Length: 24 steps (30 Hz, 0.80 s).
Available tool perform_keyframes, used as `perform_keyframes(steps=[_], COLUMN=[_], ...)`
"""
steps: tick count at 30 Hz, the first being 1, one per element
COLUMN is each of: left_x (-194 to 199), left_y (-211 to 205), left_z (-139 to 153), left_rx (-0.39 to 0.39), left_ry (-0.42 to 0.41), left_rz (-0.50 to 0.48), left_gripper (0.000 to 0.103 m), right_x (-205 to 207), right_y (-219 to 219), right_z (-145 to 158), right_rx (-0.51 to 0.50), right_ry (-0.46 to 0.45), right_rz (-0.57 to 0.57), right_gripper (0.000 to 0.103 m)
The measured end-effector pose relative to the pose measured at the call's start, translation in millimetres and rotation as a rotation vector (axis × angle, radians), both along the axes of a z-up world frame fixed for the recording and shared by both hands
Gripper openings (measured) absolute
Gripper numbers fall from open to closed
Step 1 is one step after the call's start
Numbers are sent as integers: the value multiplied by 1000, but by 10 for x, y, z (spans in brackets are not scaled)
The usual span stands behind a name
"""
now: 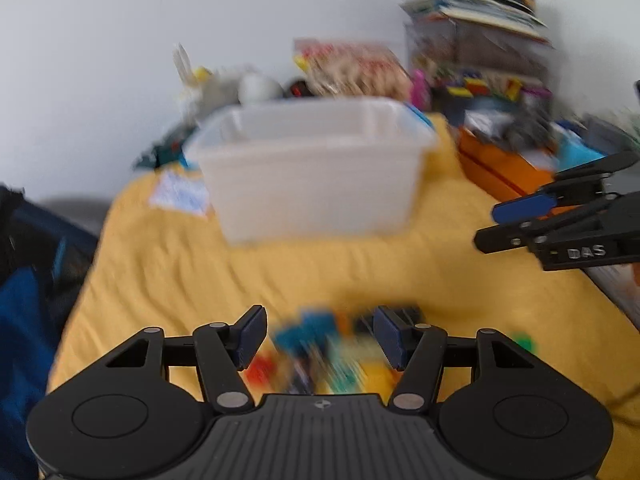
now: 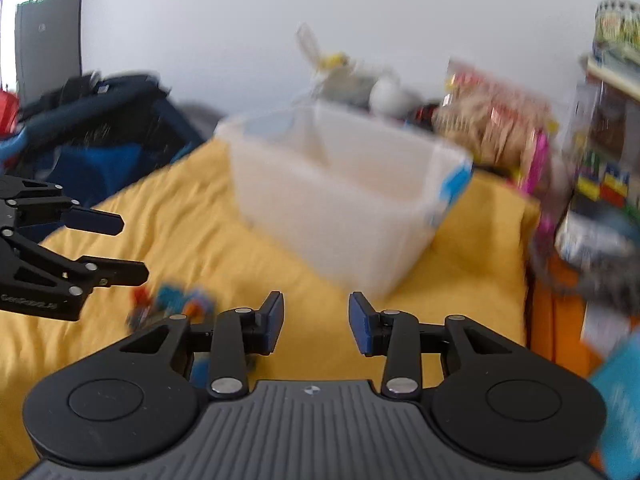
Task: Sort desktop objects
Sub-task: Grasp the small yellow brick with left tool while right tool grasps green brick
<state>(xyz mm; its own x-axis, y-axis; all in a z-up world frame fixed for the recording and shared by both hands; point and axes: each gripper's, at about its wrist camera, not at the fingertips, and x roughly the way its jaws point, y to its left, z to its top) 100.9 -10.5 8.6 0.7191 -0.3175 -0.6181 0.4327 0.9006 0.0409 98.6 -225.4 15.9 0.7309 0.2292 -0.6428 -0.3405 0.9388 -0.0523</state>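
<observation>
Left tongs [image 1: 318, 334] gape just above blurred toy pile [image 1: 320, 354].

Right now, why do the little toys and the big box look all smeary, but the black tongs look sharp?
In the left wrist view the colourful toy pile and the clear plastic box are streaked by motion blur, while the left tongs, fixed to the camera, stay crisp. In the right wrist view the box smears too, the right tongs stay sharp, and the fisheye lens bends the edges.

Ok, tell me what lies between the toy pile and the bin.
Only bare yellow cloth lies between the toy pile and the bin, shown in the left wrist view.
</observation>
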Motion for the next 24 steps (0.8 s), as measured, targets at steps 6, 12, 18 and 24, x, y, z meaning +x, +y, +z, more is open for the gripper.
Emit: perform_keyframes(steps=[6, 12, 18, 24], left_x=[-631, -787, -673, -1025], left_y=[-110, -406, -520, -648], left_z=[-223, -396, -577, -552], left_rx=[2, 100, 119, 249], left_ry=[94, 140, 228, 80], left_rz=[-67, -88, -75, -169], left_gripper=[63, 63, 28, 28], right_x=[-440, -644, -496, -550], right_y=[-137, -58, 230, 278], right_z=[-274, -335, -303, -520], right_rx=[65, 36, -74, -191], right_ry=[139, 145, 54, 56], right_rz=[-46, -34, 44, 54], right_gripper=[40, 40, 40, 28])
